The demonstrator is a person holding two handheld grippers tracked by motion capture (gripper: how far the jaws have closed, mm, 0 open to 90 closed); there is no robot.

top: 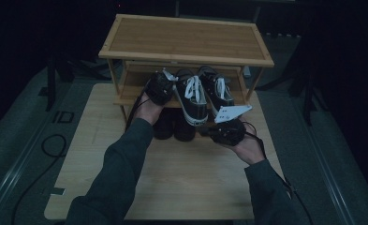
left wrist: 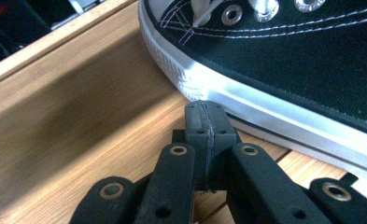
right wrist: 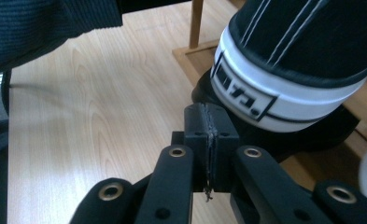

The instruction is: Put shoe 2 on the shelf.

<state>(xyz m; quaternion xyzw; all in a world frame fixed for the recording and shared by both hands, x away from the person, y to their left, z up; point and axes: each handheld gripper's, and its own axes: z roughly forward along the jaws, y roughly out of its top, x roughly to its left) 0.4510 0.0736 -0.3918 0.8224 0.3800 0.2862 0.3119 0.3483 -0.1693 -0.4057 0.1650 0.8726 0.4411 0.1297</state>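
Left gripper (left wrist: pixel 204 116): jaws pressed together on nothing, set at the white sole edge of the left sneaker (top: pixel 191 96) on the middle shelf (left wrist: pixel 78 116).
Right gripper (right wrist: pixel 210 122): jaws closed empty, just under that sneaker's overhanging heel.
Rack (top: pixel 186 40): top board bare; a second sneaker (top: pixel 217 90) is seen beside the first.
Table (top: pixel 181 183): open light wood is seen in front.
Room: dark.

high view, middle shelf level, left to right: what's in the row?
left gripper → left sneaker, heel hanging off the shelf → right sneaker → white plate of the right gripper, lower down.
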